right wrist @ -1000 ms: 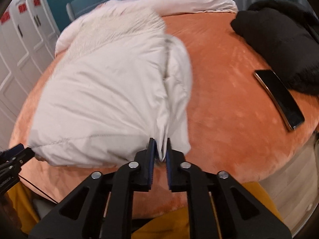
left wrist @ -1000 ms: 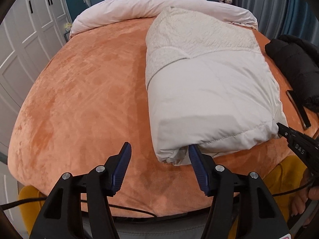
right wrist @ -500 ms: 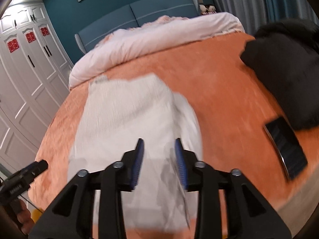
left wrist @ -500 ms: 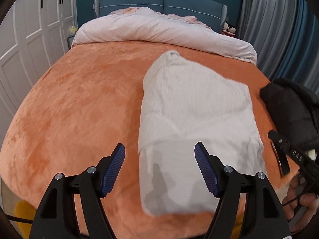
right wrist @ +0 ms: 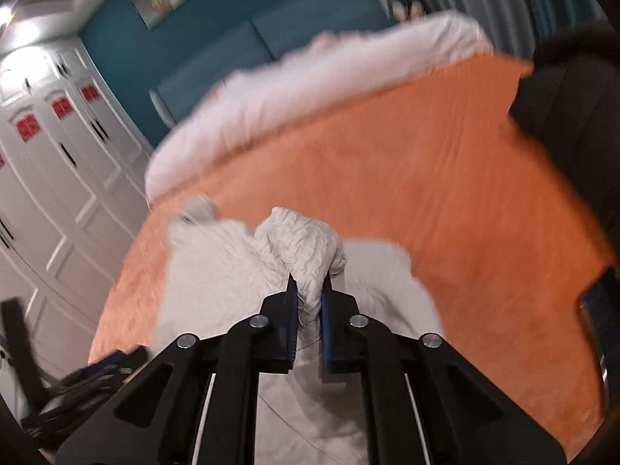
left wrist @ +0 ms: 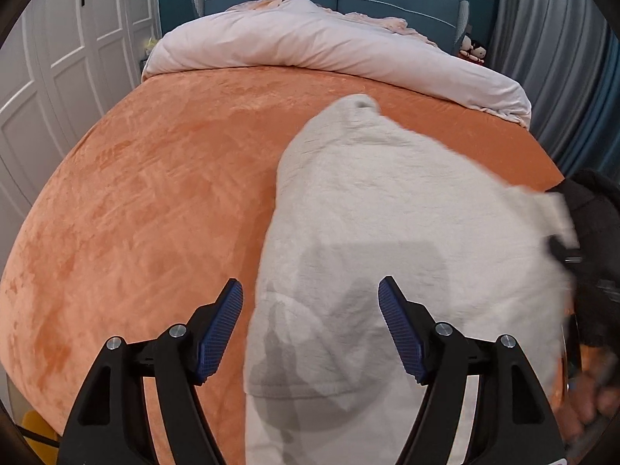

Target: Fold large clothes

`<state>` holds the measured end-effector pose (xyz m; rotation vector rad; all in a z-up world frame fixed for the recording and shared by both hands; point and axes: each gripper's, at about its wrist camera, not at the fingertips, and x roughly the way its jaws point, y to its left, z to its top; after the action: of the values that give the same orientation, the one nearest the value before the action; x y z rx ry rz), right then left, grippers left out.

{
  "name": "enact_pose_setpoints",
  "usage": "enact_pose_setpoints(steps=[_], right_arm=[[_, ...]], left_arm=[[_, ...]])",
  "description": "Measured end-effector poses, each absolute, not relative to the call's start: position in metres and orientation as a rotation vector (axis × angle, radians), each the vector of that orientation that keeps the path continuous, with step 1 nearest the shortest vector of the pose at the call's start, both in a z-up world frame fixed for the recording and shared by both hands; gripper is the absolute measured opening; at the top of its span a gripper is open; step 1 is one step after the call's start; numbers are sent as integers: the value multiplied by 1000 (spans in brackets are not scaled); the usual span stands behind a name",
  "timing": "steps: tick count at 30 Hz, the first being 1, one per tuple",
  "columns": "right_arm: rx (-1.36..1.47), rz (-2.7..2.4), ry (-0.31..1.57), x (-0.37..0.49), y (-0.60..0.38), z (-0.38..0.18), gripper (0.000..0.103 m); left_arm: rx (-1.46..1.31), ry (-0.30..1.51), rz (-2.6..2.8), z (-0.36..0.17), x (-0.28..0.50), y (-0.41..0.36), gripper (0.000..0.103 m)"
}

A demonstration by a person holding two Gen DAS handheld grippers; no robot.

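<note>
A cream padded jacket (left wrist: 387, 213) with a fleecy side up lies on the orange bed cover (left wrist: 155, 193), reaching from mid-bed to the near edge. My left gripper (left wrist: 309, 283) hovers open above the jacket's near left part, nothing between its blue pads. In the right wrist view my right gripper (right wrist: 309, 285) is closing, and its pads pinch a crumpled bunch of the jacket (right wrist: 306, 248), lifted off the rest of the garment (right wrist: 217, 290). The picture there is blurred by motion.
A rolled white duvet (left wrist: 329, 42) lies across the head of the bed before a teal headboard. A black coat (right wrist: 573, 116) and a dark phone (right wrist: 600, 310) lie on the bed's right side. White wardrobe doors (left wrist: 58, 77) stand to the left.
Both grippers rose from the jacket's near hem and moved forward over it. The left one widened. The right one let the hem go, opened, then closed on a bunch of fabric.
</note>
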<state>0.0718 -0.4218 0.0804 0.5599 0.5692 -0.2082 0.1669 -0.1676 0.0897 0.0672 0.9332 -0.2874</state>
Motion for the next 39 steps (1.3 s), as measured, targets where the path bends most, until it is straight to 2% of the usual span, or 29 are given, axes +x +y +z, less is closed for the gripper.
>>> enact_pose_setpoints(steps=[3,6,12,16,23,26,28,29,35,39], right_arm=[[506,-279,658,81,-419,54,8],[457,-318,750,101,-412,11,12],[389,-337,763,109,-405,-8,14],[450,-318,749,99,-411,1,15],[438,-272,594,50,-384,67,17],[397,-214,670,58,-372,56,17],[397,-185,779,69,-364,20,15],[415,-179,771,68,-365,8,14],[445,-178,745,51,-366,36,16],[376,-180,817,38,-359,18,14]], left_arm=[[71,952,-290,80,171,-170,71],[62,957,-304,70,173,-172,77],[87,935,-290,59,173,-179,84],[128,915,-260,56,171,-182,85],[142,899,-225,54,171,-177,85],[157,890,-216,55,169,-180,85],[156,892,-215,54,169,-180,85],[153,898,-220,54,169,-180,85],[127,912,-230,60,166,-170,83],[57,941,-308,73,145,-152,82]])
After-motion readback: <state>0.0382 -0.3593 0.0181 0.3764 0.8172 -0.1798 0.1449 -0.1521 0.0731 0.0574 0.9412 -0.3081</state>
